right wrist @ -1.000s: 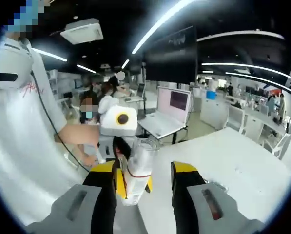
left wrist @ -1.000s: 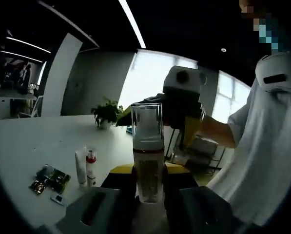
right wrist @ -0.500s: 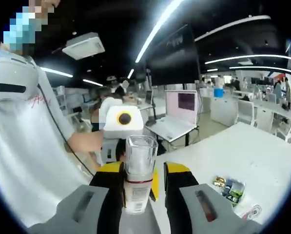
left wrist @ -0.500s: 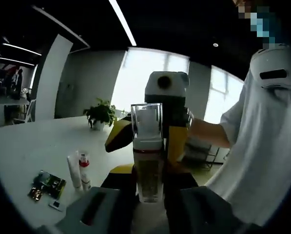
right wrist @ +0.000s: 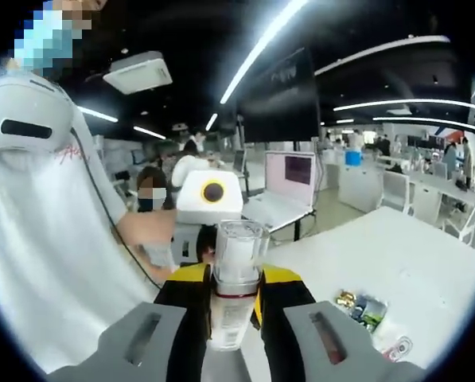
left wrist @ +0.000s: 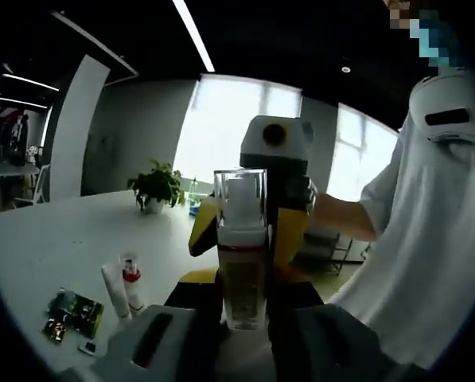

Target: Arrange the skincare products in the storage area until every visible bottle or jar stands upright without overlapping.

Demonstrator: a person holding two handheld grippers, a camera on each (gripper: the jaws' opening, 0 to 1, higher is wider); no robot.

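Open-plan office, dark ceiling with long light strips, big bright windows behind; white table [left wrist: 54, 239] runs across the left gripper view with a potted plant [left wrist: 153, 187] at its far side. Both grippers are raised above the table and face each other, each with its jaws on the same pump bottle [left wrist: 240, 255], which stands upright between them (clear cap on top, white collar, red band, pale clear body). Left gripper [left wrist: 241, 318]: jaws closed on the lower body of the bottle. Right gripper [right wrist: 233, 306]: yellow-tipped jaws pressed against the bottle at about the collar and upper body, so gripping as well. Opposite gripper shows behind the bottle in each view, yellow jaw tips either side of it. On the table in the left gripper view, low left: a white tube [left wrist: 112, 288] standing, a small red-capped bottle [left wrist: 131, 280] just beside it, also upright, and a dark patterned packet [left wrist: 72, 312] lying flat nearby. Right gripper view shows the packet [right wrist: 363, 307] on the white table to the right, and an open laptop [right wrist: 283, 185] on a desk farther back. Person in a white shirt [right wrist: 46, 255] holds both grippers.
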